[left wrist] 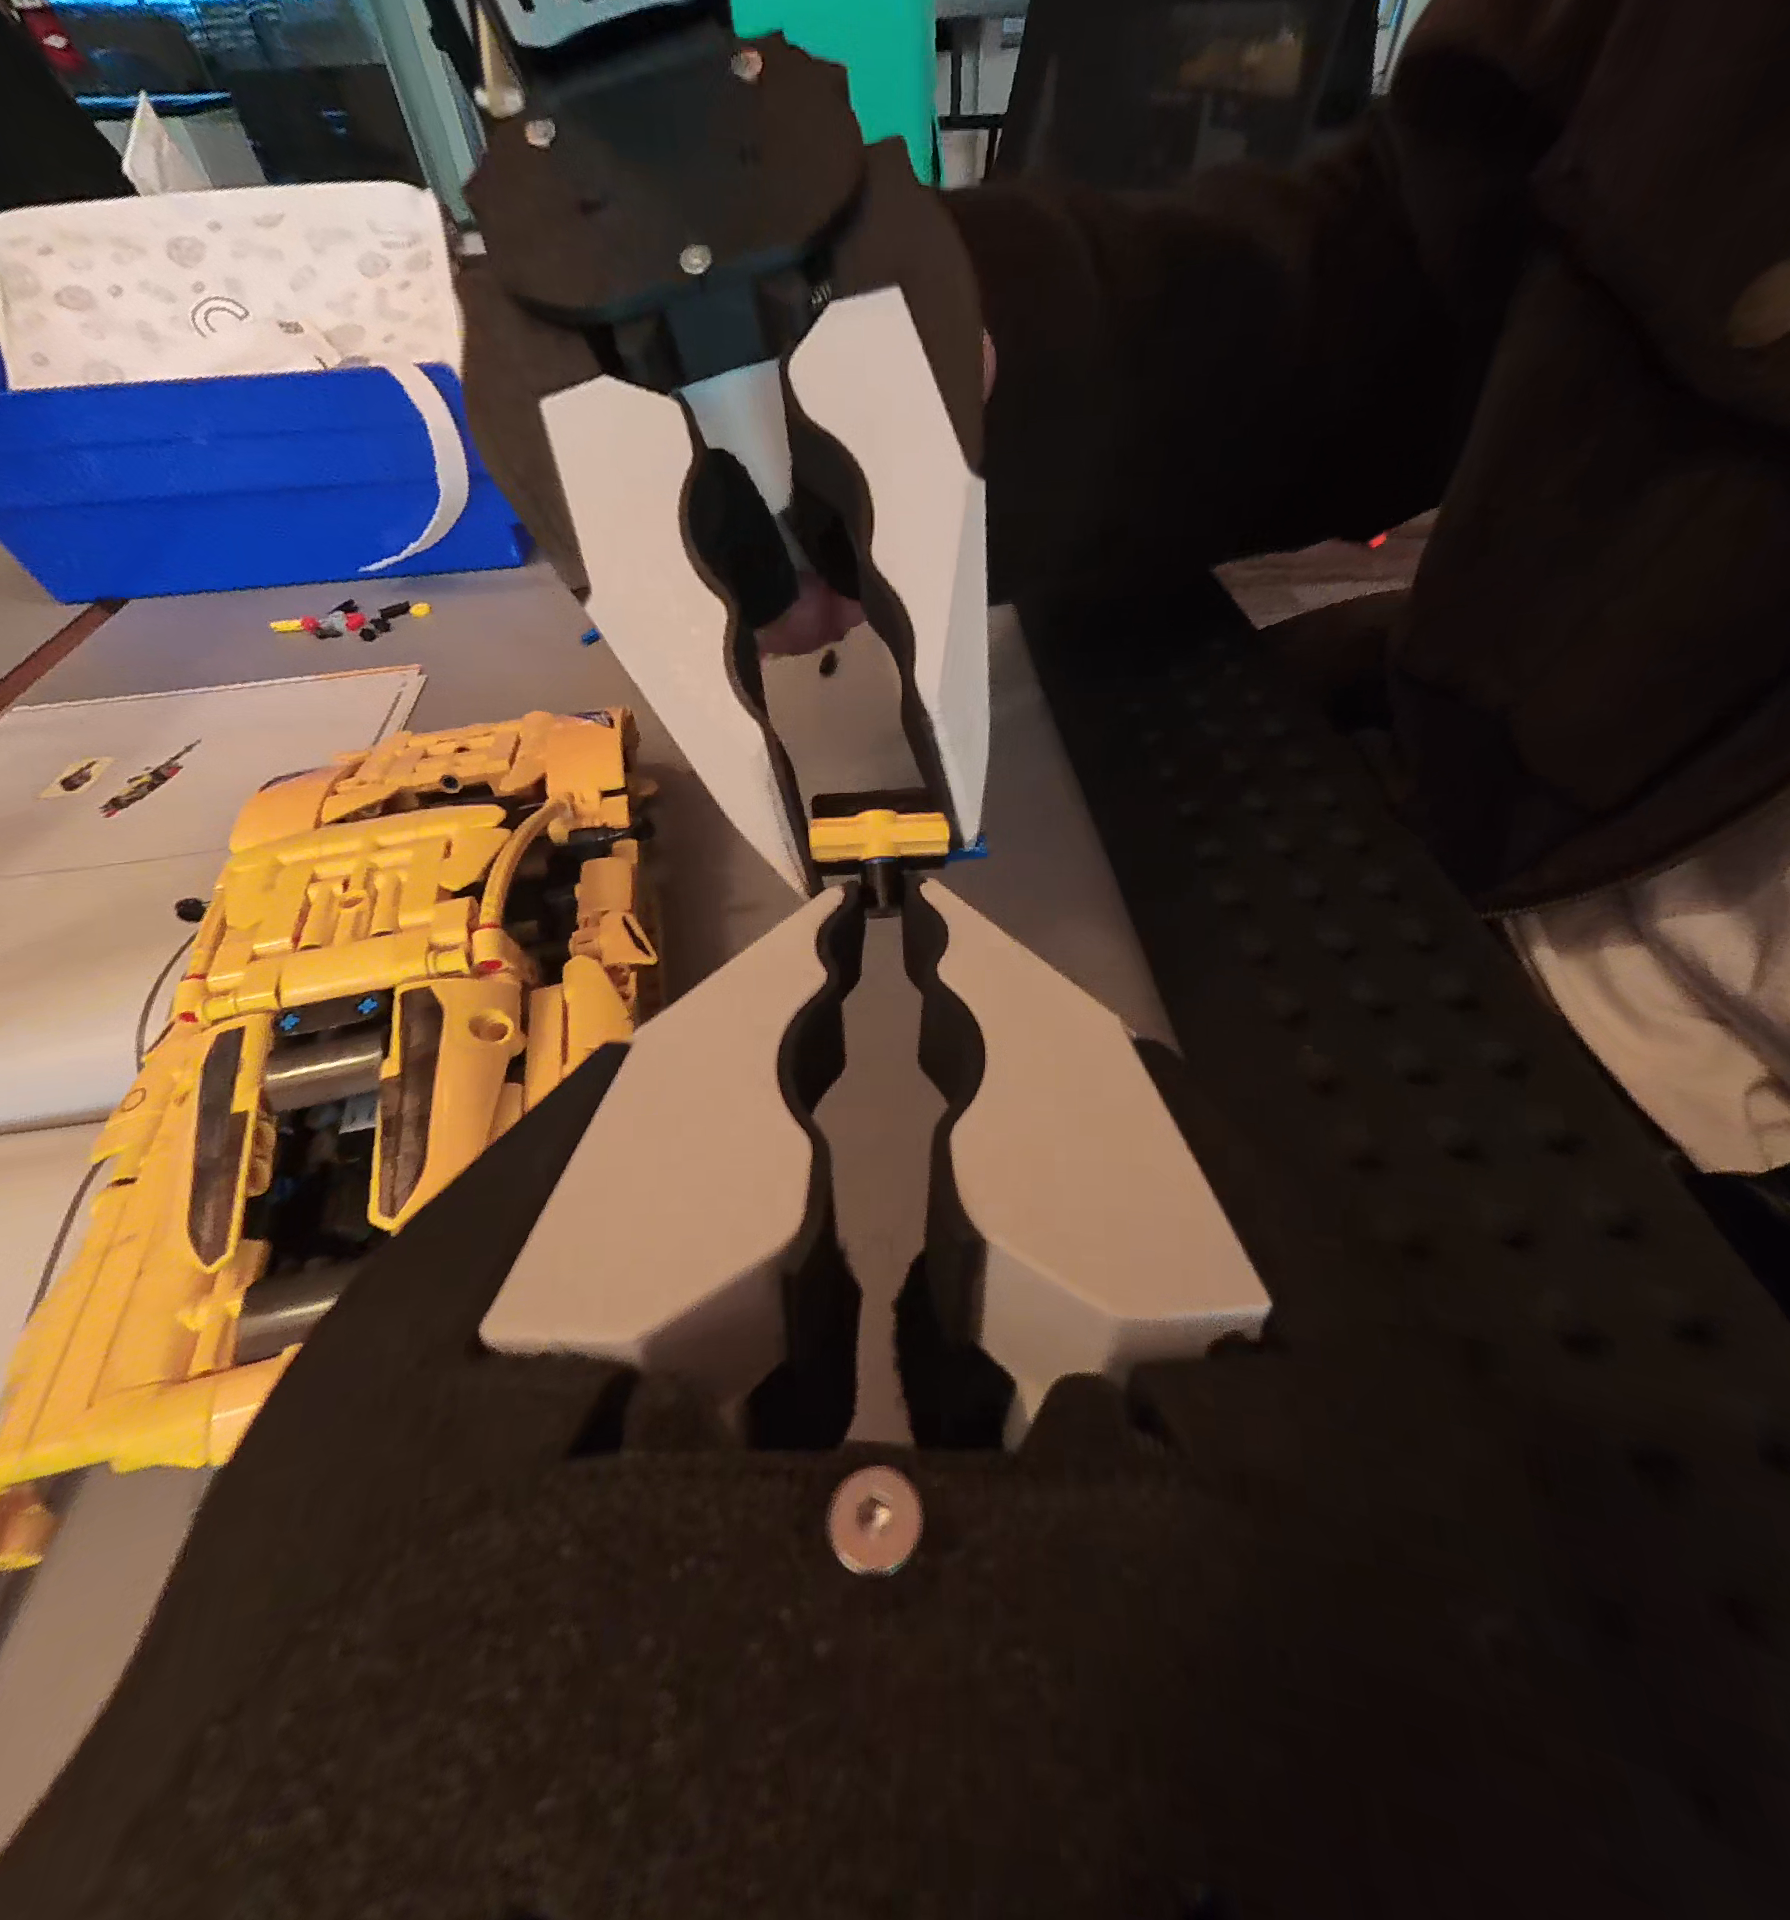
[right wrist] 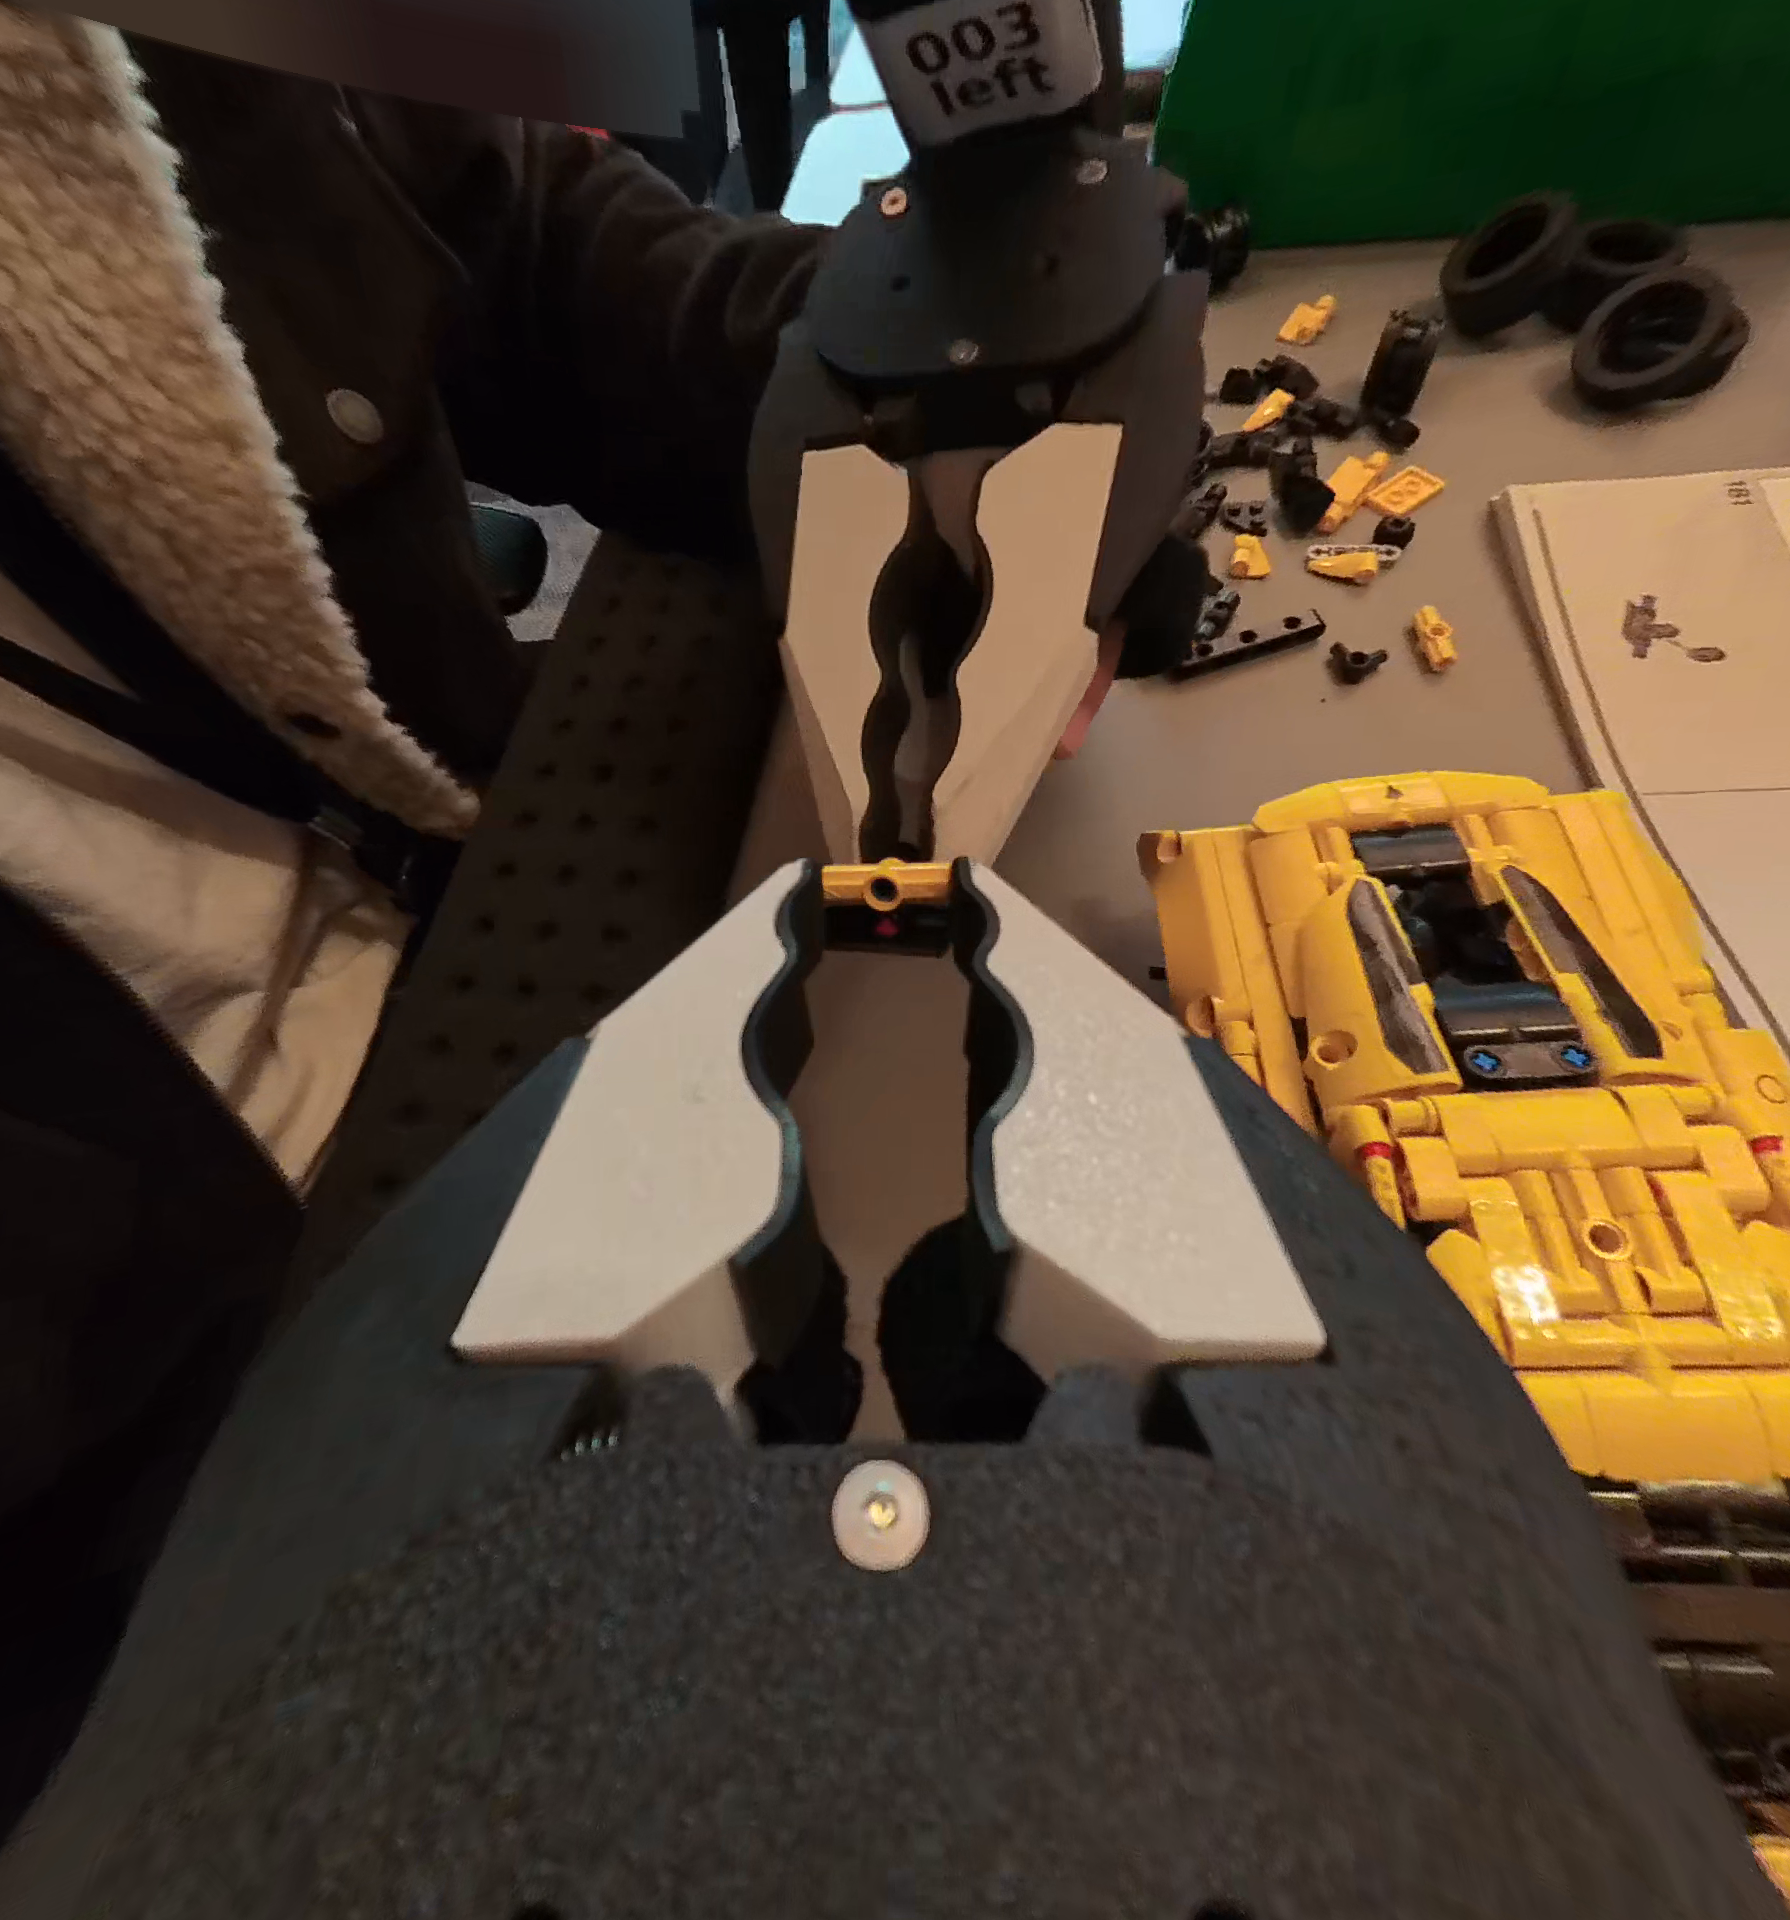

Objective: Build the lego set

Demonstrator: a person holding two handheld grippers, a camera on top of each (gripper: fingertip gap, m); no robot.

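Two grippers meet tip to tip above the grey table. The right gripper, partly closed, clamps a small yellow-and-black lego subassembly between its fingertips. The left gripper, closed almost fully, pinches the black pin sticking out of that piece. The yellow lego car lies on the table just beside them, with loose parts and black tyres farther off.

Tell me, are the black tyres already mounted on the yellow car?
No, the black tyres lie loose on the table, apart from the yellow car.
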